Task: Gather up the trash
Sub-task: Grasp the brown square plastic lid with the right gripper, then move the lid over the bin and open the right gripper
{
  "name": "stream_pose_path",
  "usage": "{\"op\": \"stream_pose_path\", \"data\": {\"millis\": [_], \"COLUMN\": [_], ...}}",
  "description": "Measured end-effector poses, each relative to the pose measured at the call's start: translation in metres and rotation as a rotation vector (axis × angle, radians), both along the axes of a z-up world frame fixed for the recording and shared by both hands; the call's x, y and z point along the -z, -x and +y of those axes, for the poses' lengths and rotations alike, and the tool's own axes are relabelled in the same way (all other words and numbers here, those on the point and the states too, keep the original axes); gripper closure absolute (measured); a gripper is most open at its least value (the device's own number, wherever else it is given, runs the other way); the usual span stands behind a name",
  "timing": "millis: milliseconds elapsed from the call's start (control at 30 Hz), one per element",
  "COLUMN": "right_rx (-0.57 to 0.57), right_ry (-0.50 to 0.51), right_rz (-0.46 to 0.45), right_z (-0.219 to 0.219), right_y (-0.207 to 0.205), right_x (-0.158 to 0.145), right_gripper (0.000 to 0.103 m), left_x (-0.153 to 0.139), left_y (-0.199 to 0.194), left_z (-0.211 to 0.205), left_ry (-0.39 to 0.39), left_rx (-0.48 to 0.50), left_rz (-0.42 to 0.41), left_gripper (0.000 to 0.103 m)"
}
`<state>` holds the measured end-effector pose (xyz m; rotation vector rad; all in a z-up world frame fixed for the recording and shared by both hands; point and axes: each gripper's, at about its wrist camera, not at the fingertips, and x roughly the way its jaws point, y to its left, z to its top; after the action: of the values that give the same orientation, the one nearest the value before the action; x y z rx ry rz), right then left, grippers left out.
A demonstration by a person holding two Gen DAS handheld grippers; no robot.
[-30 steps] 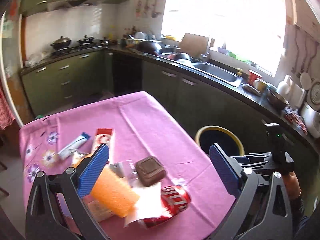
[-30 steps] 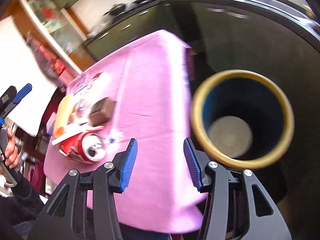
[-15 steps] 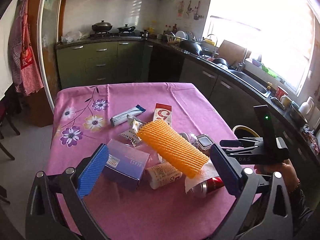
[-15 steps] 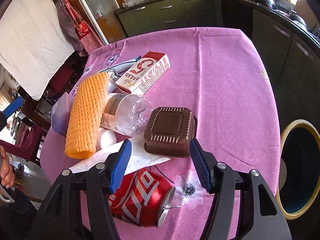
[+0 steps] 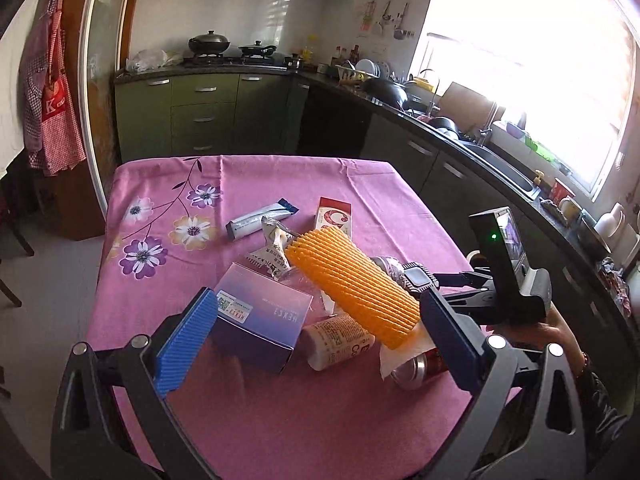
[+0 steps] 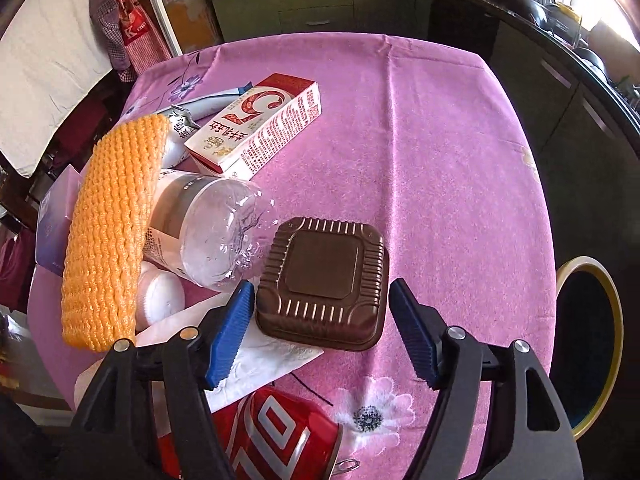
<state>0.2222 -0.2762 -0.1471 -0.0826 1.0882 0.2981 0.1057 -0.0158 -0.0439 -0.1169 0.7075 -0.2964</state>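
Right hand-held gripper [image 6: 322,336]: jaws wide, straddling the brown tray [image 6: 323,287] on the desk [image 6: 440,160].
Left hand-held gripper [image 5: 316,342]: wide, empty, above the litter.
Hidden: red can [image 6: 276,436] partly cut off.

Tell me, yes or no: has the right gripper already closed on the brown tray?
No. The right gripper is open, its blue pads standing on either side of the brown tray with gaps showing.

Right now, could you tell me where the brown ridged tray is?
In the right wrist view, the brown ridged tray lies on the pink tablecloth between the open right tool's fingers, beside the clear bottle.
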Motion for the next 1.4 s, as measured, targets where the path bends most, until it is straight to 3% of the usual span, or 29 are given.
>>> {"op": "stream_pose_path", "data": {"millis": [167, 333, 533, 767, 933, 1033, 1100, 1400], "right_rx": [0.013, 0.041, 0.196, 0.47, 0.588, 0.617, 0.633, 0.608], "right_ry": [-0.013, -0.05, -0.061, -0.001, 0.031, 0.033, 0.03, 0.029], "right_rz": [-0.023, -0.077, -0.131, -0.09, -0.055, -0.029, -0.028, -0.07], "right_z": [-0.006, -0.024, -0.096, -0.213, -0.263, -0.277, -0.285, -0.279], "right_y": [0.002, 0.015, 0.032, 0.047, 0.047, 0.042, 0.04, 0.053], "right_x": [-0.003, -0.026, -0.049, -0.025, -0.001, 0.013, 0.019, 0.013], "right_gripper": [0.042, 0.042, 0.042, 0.042, 0.042, 0.04, 0.027, 0.027], "left_x": [0.0, 0.001, -0.001, 0.004, 0.004, 0.001, 0.001, 0.01], "left_y": [-0.001, 0.001, 0.004, 0.003, 0.003, 0.003, 0.002, -0.008], "left_z": [-0.001, -0.004, -0.008, -0.008, -0.013, -0.02, -0.024, -0.036], "left_ry": [0.0, -0.004, -0.01, -0.005, -0.016, -0.026, -0.029, -0.02], "left_rx": [0.0, 0.007, 0.019, 0.014, 0.016, 0.026, 0.032, 0.054], "left_rz": [0.004, 0.005, 0.0, 0.021, 0.03, 0.027, 0.029, 0.085], "left_gripper": [0.007, 0.007, 0.007, 0.007, 0.007, 0.007, 0.007, 0.007]}}
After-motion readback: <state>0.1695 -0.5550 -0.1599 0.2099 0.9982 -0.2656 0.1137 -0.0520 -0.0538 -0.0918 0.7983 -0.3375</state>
